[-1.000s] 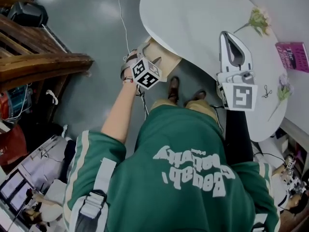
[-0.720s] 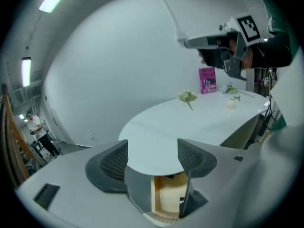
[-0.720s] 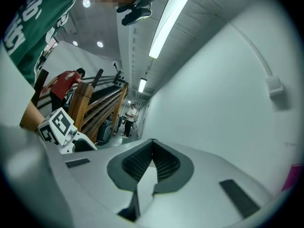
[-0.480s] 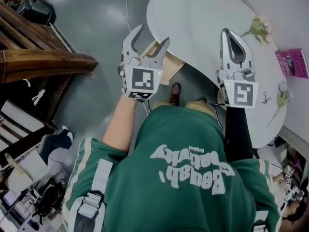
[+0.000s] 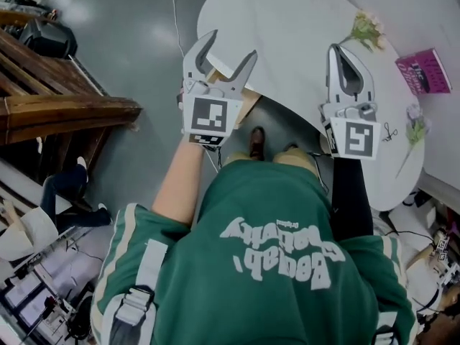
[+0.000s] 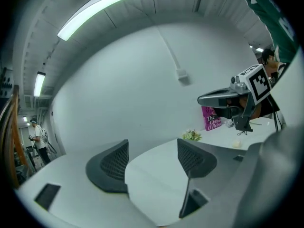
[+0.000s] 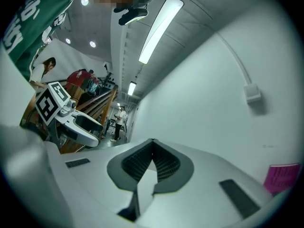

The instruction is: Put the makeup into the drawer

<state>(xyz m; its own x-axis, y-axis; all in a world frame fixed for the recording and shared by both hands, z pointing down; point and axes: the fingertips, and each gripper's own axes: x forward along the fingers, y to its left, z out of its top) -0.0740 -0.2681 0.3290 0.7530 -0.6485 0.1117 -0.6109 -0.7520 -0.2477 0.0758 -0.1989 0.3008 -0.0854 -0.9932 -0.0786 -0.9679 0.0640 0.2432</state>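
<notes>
Left gripper raised from under the table rim; right gripper unmoved.
Left: jaws spread wide, nothing between them, held at the near edge of the white table, above a tan wooden panel under the rim. Right: jaws pressed together, empty, over the tabletop. Flower sprig and pink book lie at the far side. Makeup: not made out in any view.

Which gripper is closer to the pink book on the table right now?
Right. The right gripper hovers over the table, with the pink book to its right; the left gripper is farther left, at the table's edge.
</notes>
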